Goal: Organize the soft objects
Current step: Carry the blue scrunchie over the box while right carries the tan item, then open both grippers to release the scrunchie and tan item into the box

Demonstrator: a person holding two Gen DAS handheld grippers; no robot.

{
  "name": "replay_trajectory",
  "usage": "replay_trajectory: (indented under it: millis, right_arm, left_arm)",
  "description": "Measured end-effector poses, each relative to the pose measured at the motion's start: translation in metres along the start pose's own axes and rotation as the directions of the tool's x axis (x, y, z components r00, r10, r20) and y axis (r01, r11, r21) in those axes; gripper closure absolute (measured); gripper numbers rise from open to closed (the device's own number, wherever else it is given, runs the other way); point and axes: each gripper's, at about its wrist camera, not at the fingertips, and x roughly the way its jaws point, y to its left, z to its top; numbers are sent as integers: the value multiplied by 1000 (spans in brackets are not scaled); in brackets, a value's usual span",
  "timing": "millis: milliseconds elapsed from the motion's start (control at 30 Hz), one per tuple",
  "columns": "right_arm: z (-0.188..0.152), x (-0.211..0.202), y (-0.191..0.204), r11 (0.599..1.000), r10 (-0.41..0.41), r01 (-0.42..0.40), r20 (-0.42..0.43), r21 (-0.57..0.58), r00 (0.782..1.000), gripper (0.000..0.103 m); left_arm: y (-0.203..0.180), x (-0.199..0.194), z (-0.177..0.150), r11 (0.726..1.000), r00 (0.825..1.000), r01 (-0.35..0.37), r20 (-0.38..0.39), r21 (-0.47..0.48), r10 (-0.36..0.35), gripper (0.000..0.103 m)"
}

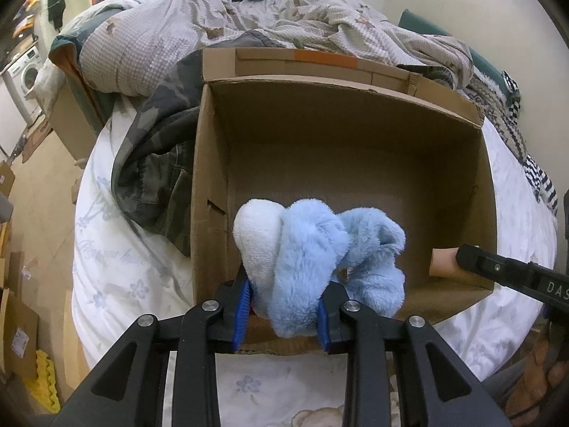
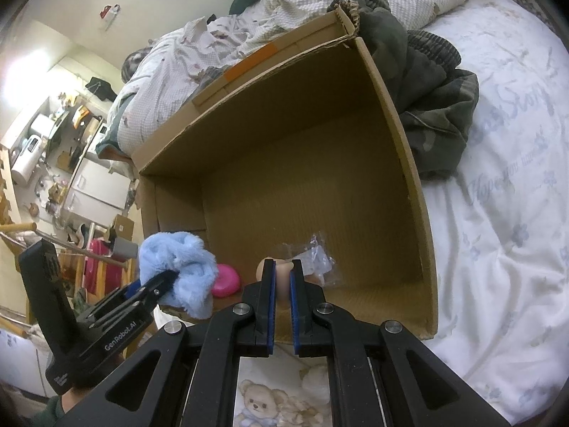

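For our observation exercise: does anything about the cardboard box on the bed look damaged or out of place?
Yes. The open brown cardboard box has a small tear in its left wall, and its far corner is frayed.

Plush toy: pale sky blue fur, one lobe white terry

Cardboard box: plain brown, corrugated; orange tape strip on its far flap

Left gripper: black frame, bright blue pads, silver rivets; right gripper the same

Small item between the right pads: peach-beige

Disc beside the box: hot pink

Sheet: white, faint grey-blue flowers and grey script lettering; teddy-bear print at its near edge, tan and cream

Garment: camouflage, olive, grey and dark green

Quilt: cream waffle check with brown motifs

Knit: navy and white stripes

Foam piece on floor: yellow
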Motion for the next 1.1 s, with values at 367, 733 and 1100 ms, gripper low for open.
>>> replay_trajectory:
  millis: [367,733,1100]
  right_arm:
    - [0,6,5,1000,-12,12,-8,-15,1000,94]
    - [1,7,5,999,-43,43,8,-3,999,32]
    - [2,3,7,997,-67,68,40,-22,997,23]
  left_arm:
    - [2,-1,0,1000,1000,-3,0,-10,3,69]
    - [-3,-6,1,1000,1000,-21,19,0,21,38]
    - [0,-6,1,999,999,-30,14,-12,30,37]
